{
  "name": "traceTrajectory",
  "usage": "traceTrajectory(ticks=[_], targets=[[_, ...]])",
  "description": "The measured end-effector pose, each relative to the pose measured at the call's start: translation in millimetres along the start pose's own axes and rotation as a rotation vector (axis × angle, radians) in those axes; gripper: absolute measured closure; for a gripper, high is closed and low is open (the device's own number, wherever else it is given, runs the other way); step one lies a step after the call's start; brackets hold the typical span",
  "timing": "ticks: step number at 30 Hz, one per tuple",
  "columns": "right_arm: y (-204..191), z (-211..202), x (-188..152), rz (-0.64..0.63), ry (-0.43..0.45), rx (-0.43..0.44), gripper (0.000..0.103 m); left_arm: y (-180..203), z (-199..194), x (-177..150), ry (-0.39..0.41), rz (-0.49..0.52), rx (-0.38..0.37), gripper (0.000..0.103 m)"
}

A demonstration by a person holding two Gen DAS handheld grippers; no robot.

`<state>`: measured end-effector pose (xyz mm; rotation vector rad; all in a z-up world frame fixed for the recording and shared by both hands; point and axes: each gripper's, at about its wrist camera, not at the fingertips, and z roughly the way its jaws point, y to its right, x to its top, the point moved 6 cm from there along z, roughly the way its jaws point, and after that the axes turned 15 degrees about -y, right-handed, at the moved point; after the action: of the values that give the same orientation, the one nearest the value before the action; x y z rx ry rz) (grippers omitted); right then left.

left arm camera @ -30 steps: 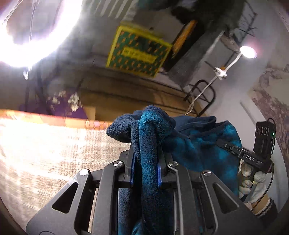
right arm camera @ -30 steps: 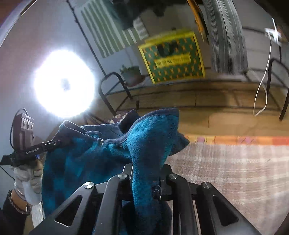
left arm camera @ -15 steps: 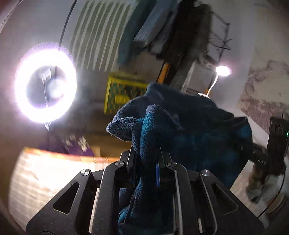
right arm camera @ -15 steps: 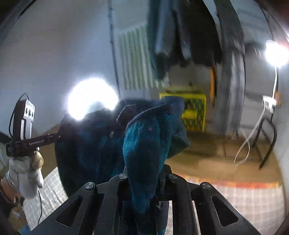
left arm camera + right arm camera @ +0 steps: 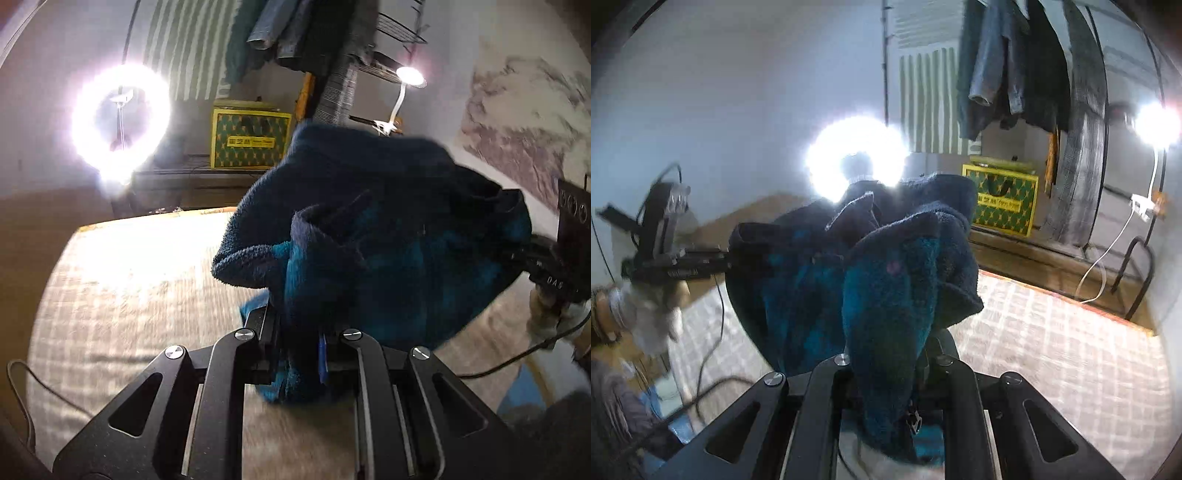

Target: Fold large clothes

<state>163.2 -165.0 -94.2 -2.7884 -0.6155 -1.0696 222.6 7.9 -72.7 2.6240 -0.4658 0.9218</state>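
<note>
A dark blue and teal fleece garment (image 5: 388,251) hangs in the air between both grippers, above a checked mat (image 5: 122,280). My left gripper (image 5: 299,339) is shut on one bunched edge of it. My right gripper (image 5: 886,369) is shut on another bunched edge of the fleece (image 5: 886,295); a zipper pull dangles below. The fabric hides the fingertips of both. The right gripper also shows at the right of the left wrist view (image 5: 554,273), and the left gripper at the left of the right wrist view (image 5: 665,258).
A bright ring light (image 5: 122,122) stands past the mat's far edge. A yellow and green box (image 5: 251,138) sits on a low wooden shelf. Clothes hang on a rack (image 5: 1015,74). A lamp (image 5: 1156,123) with a white cable and a black metal frame (image 5: 1141,277) stand at right.
Both grippers have lifted the fleece off the mat and swung it up; the views tilted from the mat towards the wall, then back down a little, and the garment now hangs more spread between them.
</note>
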Motion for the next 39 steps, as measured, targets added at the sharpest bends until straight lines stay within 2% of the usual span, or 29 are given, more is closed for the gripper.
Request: traceTrajectory(ticks=[3, 7, 9, 13, 15, 17, 19, 20, 24, 27, 30, 32, 33, 34, 36, 39], targets=[[-26, -18, -28, -0.063, -0.036, -0.020, 0.092, 16, -14, -34, -0.028, 0.044, 0.003, 0.090], [-43, -27, -68, -0.072, -0.097, -0.026, 0.088, 34, -20, -80, -0.088, 0.117, 0.030, 0.087], [-49, -31, -89, -0.070, -0.132, -0.019, 0.076, 42, -20, -102, -0.128, 0.151, 0.047, 0.086], [-58, -49, -123, -0.075, -0.194, -0.009, 0.070, 50, -25, -152, -0.210, 0.204, 0.072, 0.077], [-62, -61, -138, -0.071, -0.203, 0.021, 0.061, 51, -32, -175, -0.242, 0.207, 0.051, 0.077], [-67, -73, -156, -0.071, -0.199, 0.052, 0.053, 47, -42, -199, -0.266, 0.189, 0.024, 0.076], [-70, -84, -170, -0.058, -0.182, 0.089, 0.035, 40, -51, -211, -0.274, 0.141, -0.019, 0.076], [-69, -87, -172, -0.048, -0.176, 0.104, 0.034, 35, -60, -217, -0.269, 0.104, -0.037, 0.076], [-58, -99, -180, 0.033, -0.148, 0.159, 0.034, 14, -82, -219, -0.227, -0.018, -0.070, 0.073], [-49, -95, -176, 0.116, -0.149, 0.213, 0.034, 1, -86, -202, -0.198, -0.102, -0.095, 0.072], [-44, -83, -167, 0.183, -0.165, 0.208, 0.038, -3, -77, -171, -0.172, -0.135, -0.109, 0.071], [-40, -71, -165, 0.238, -0.188, 0.231, 0.045, 1, -68, -156, -0.165, -0.147, -0.131, 0.071], [-37, -63, -162, 0.265, -0.199, 0.246, 0.053, 4, -62, -149, -0.161, -0.150, -0.147, 0.071], [-35, -58, -162, 0.278, -0.209, 0.248, 0.056, 9, -54, -144, -0.163, -0.151, -0.168, 0.071], [-39, -48, -163, 0.265, -0.228, 0.243, 0.059, 17, -36, -138, -0.180, -0.150, -0.196, 0.071], [-55, -34, -170, 0.212, -0.278, 0.236, 0.059, 20, 4, -144, -0.248, -0.144, -0.187, 0.071]])
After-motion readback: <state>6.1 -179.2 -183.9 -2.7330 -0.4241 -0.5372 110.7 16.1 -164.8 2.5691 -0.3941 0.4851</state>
